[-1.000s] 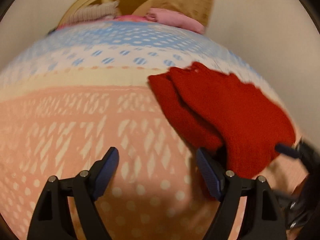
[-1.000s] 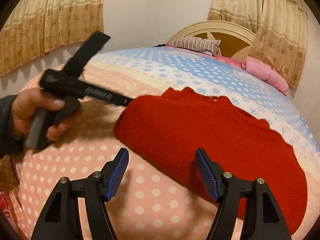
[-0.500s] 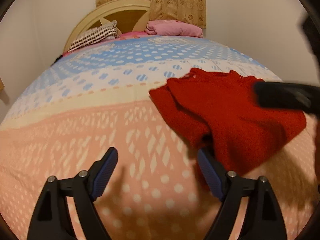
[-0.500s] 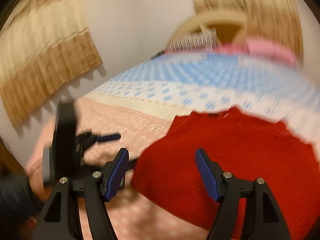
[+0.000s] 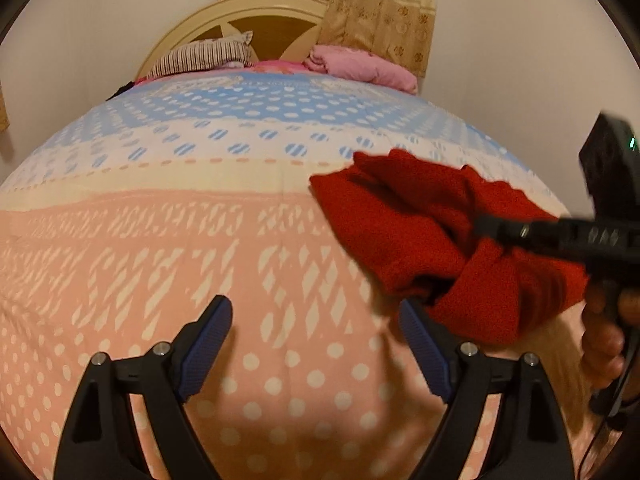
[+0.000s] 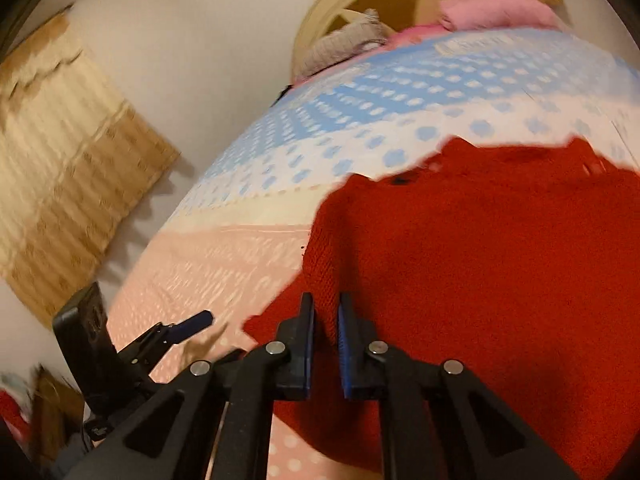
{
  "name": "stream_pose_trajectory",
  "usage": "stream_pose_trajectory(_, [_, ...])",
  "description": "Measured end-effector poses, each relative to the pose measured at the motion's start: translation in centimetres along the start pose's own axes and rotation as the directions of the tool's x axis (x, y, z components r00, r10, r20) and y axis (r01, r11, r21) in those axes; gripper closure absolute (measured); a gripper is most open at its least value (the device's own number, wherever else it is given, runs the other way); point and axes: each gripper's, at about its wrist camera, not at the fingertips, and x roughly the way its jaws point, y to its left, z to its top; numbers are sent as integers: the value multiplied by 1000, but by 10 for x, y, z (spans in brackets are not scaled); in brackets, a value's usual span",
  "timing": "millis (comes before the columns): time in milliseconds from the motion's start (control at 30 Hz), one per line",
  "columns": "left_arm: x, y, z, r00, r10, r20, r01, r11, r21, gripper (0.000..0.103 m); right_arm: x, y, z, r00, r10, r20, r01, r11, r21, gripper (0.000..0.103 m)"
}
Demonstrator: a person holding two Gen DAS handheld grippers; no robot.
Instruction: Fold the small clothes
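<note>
Since the right gripper [image 6: 324, 344] has its blue-padded jaws pinched nearly together on the near left edge of the red knitted garment [image 6: 480, 280], the fold is really about what that hand does from here. From the left wrist view, that garment [image 5: 440, 248] sits bunched on the right side of the pink, cream and blue dotted bedspread [image 5: 200, 240], with the pinched part lifted into a little peak and the rest still lying on the bed.

My take: carry the held edge up and across in one smooth arc toward the far side, low enough that the knit doesn't flop or twist. Thick knit like this probably drags on the cover, so I'd lift first, then move sideways. Line the edge up with the opposite edge before letting go, otherwise you get a crooked fold.

Meanwhile the left gripper [image 5: 316, 344] hangs just above the bedspread with its fingers spread wide, holding nothing, right beside the garment's near corner. I'd use it to pin down the part that lies flat, so the whole thing doesn't slide along with the pull.
</note>
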Motion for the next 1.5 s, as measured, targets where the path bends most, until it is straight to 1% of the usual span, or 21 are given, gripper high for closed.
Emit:
stream_pose_trajectory(100, [-5,-8,9,1000,-9,29,9,1000,20,15,-7,-2,-2,998,57,33,-58,998,12,93])
stream_pose_trajectory(200, [2,-13,17,1000,-28,13,28,999,38,15,-17,6,-2,992,113,54,-112,994,-17,93])
stream_pose_trajectory(333, [11,-5,29,999,26,33,-26,1000,-1,15,-15,14,-3,994,103,43,-100,992,-76,91])
stream_pose_trajectory(367, [13,-3,32,999,21,30,-20,1000,-18,15,-15,17,-2,991,132,37,-129,988,-82,89])
stream_pose_trajectory(433, [26,-4,32,1000,6,-30,-7,1000,-15,15,-12,24,-2,987,161,16,-159,982,-98,75])
stream_pose_trajectory(467, [33,-5,30,997,7,-72,-7,1000,-4,15,-12,28,-2,984,177,15,-174,979,-106,57])
stream_pose_trajectory(500, [36,-7,28,996,13,-93,-12,1000,7,15,-14,29,-3,981,193,23,-190,976,-106,44])
stream_pose_trajectory(533, [34,-7,26,997,19,-80,-18,1000,10,15,-18,30,-4,978,205,44,-199,974,-109,41])
stream_pose_trajectory(600, [22,-1,28,999,23,-28,-24,999,-28,15,-23,29,-6,983,172,59,-164,979,-121,39])
stream_pose_trajectory(700, [3,19,37,992,114,48,-105,980,-166,14,-30,18,-10,993,107,50,-100,988,-114,39])
stream_pose_trajectory(767, [-6,21,45,992,94,89,-76,980,-183,13,-39,9,-14,999,23,50,-16,992,-128,39])
stream_pose_trajectory(833, [-9,9,55,991,94,100,-77,984,-158,8,-47,2,-17,998,-13,60,21,990,-138,39])
stream_pose_trajectory(967, [12,-23,63,998,35,45,-30,994,-104,4,-58,-11,-24,996,-65,59,71,992,-107,39])
stream_pose_trajectory(1033, [37,-37,60,994,104,-29,-105,994,-39,4,-60,-16,-29,995,-90,51,95,991,-99,39])
stream_pose_trajectory(1100, [66,-41,48,959,259,-119,-255,966,46,5,-62,-18,-33,994,-100,51,104,990,-95,39])
stream_pose_trajectory(1133, [77,-36,42,952,267,-150,-262,964,49,2,-63,-18,-35,993,-105,46,109,989,-99,39])
stream_pose_trajectory(1167, [78,-25,37,962,226,-152,-229,973,1,0,-64,-17,-39,993,-113,36,116,987,-113,39])
stream_pose_trajectory(1233, [76,-11,37,966,189,-178,-204,977,-68,0,-63,-8,-45,992,-127,23,129,976,-173,39])
stream_pose_trajectory(1300, [76,-9,37,966,186,-179,-199,979,-53,0,-59,1,-51,988,-151,13,150,961,-234,39])
stream_pose_trajectory(1433, [72,-13,45,974,186,-132,-192,981,-40,0,-45,32,-66,975,-222,17,210,892,-400,39])
stream_pose_trajectory(1500, [69,-6,52,987,119,-111,-130,986,-101,1,-39,45,-73,967,-252,28,236,852,-467,39])
